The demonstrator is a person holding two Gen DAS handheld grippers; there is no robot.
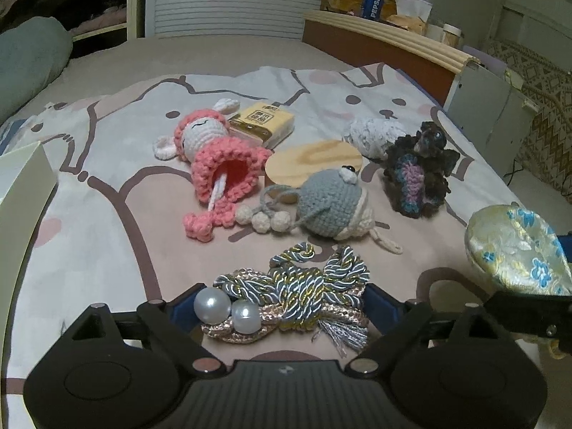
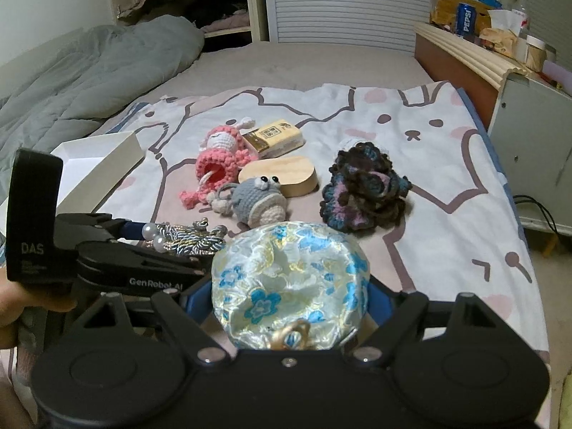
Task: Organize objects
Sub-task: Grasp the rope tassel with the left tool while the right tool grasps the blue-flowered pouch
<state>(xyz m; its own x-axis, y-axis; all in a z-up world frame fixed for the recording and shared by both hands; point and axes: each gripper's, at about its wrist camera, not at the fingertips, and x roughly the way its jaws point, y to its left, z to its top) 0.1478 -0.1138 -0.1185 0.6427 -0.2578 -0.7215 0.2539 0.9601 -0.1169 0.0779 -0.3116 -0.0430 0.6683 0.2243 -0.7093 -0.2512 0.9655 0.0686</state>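
Note:
My left gripper (image 1: 279, 307) is shut on a braided cord knot ornament (image 1: 296, 293) with two pearl beads, held low over the bed; it also shows in the right wrist view (image 2: 189, 237). My right gripper (image 2: 289, 296) is shut on a round brocade pouch (image 2: 289, 279) with blue flowers, seen at the right edge of the left wrist view (image 1: 518, 254). On the bunny-print sheet (image 2: 447, 164) lie a pink crochet doll (image 1: 214, 157), a grey crochet fish (image 1: 332, 203), a dark crochet flower (image 2: 364, 193), a wooden oval lid (image 1: 314, 161) and a tissue pack (image 1: 264, 121).
A white open box (image 2: 103, 157) sits at the left of the bed. A white crochet ball (image 1: 375, 136) lies behind the lid. A grey duvet (image 2: 89, 71) is bunched at the far left. A headboard shelf (image 2: 475, 53) with a Pepsi can (image 2: 466, 18) runs along the right.

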